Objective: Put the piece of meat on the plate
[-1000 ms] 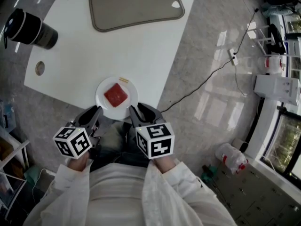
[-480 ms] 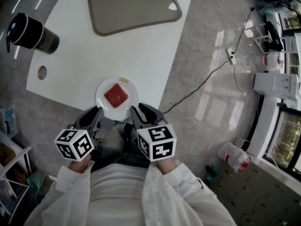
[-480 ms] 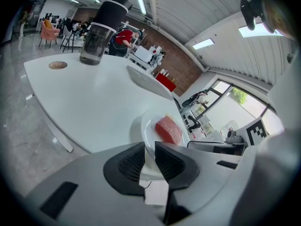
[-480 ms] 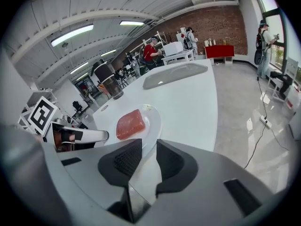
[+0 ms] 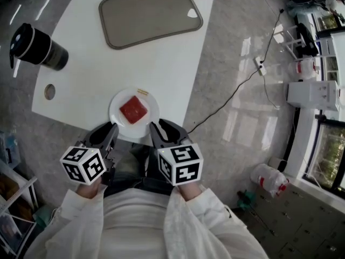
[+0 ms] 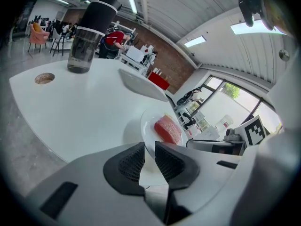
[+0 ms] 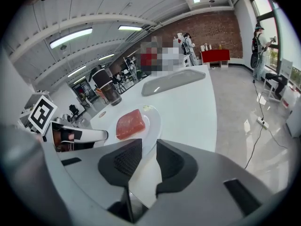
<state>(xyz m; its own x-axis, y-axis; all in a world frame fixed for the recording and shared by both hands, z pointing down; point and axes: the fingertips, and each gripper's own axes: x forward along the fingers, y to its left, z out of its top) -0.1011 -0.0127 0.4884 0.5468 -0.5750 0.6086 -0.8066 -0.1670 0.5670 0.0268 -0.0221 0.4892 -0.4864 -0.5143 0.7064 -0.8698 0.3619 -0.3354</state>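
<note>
Piece of meat [image 5: 133, 109]: red-pink flat slab with clean-cut edges, lying flat at the middle of the white plate [image 5: 119, 122]. It is nearly square, so no long axis can be told. It sits just beyond both sets of fingertips, between them. Left gripper [image 6: 149, 150] and right gripper [image 7: 149, 148]: fingers narrowly apart, nothing between.

The table [image 5: 161, 63] runs off frame at 12 o'clock. A yellowish scrap [image 5: 142, 92] at 1 o'clock on the plate [image 5: 132, 130] is too small to tell.
</note>
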